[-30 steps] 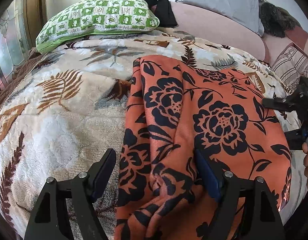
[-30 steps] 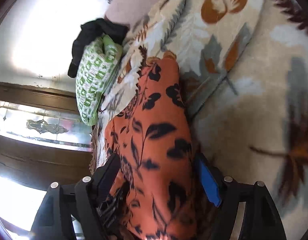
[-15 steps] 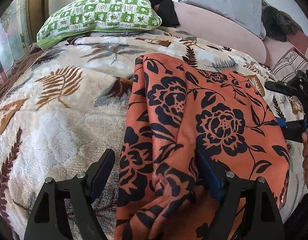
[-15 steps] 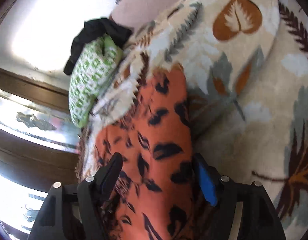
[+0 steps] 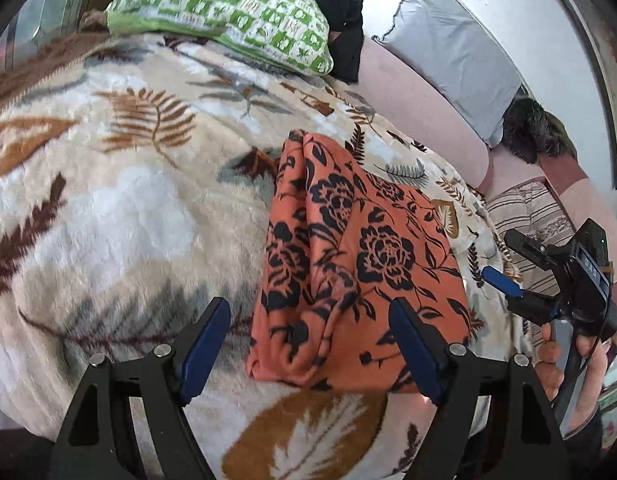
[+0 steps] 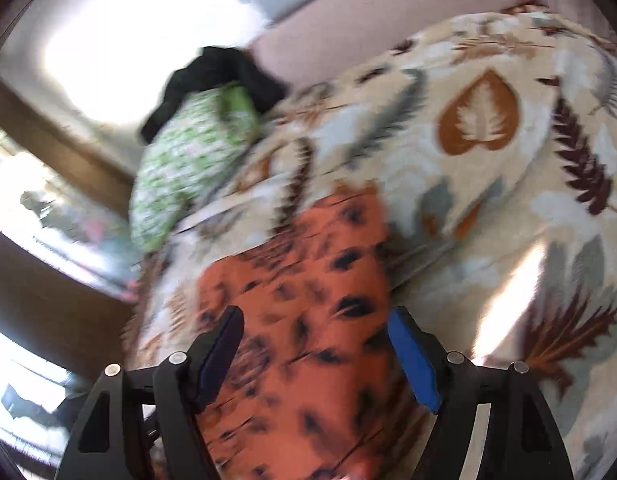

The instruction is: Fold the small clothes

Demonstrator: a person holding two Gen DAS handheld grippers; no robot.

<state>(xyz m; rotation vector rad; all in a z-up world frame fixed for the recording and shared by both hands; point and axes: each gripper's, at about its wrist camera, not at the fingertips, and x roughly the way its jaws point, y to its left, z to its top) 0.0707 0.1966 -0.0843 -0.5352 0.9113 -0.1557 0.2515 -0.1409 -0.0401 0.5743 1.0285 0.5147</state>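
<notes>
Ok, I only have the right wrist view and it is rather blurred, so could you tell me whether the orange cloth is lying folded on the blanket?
Observer: Yes. The left wrist view shows the orange floral cloth lying as a folded bundle on the leaf-patterned blanket.
Operator: Thank you. Is my right gripper touching it?
Observer: No. The right gripper is beside the cloth's right edge, apart from it, with its jaws open and empty.
Operator: And the left gripper?
Observer: The left gripper is open. Its jaws have just been closing slightly. The cloth's near edge shows between them, but neither pad touches it.
</notes>
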